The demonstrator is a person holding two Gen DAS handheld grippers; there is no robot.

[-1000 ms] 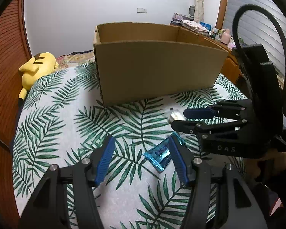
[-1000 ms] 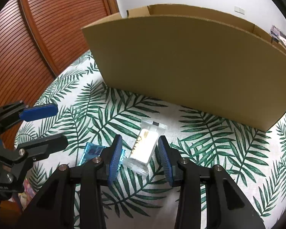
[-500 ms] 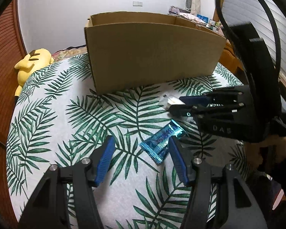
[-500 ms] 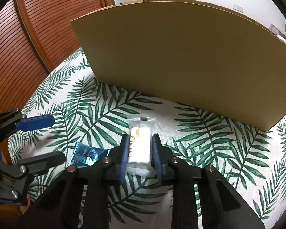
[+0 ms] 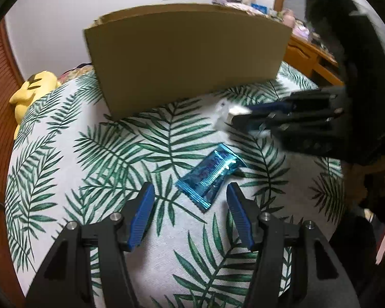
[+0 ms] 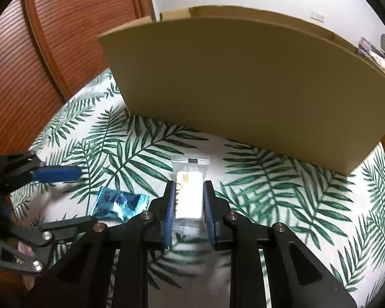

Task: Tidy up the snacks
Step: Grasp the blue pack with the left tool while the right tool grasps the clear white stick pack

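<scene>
A palm-leaf-printed bench (image 5: pixel 131 138) carries a large open brown cardboard box (image 5: pixel 187 56). Before it, the right gripper (image 6: pixel 188 201) has just closed its jaws on a white snack bar in clear wrapper (image 6: pixel 188 195). The left gripper (image 5: pixel 190 205) hovers half open around a shiny blue foil snack packet (image 5: pixel 210 175), not touching.

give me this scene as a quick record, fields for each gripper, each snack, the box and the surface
right gripper: jaws closed on the white snack, having just been closing
white snack: clear-wrapped white bar, gripped between the right jaws
left gripper: jaws open, holding nothing, just short of the blue snack
blue snack: shiny blue packet lying flat on the cloth, untouched
cardboard box: open-topped, standing behind both snacks, inside hidden
tablecloth: white with green palm leaves
plush toy: yellow, at the far left edge
</scene>
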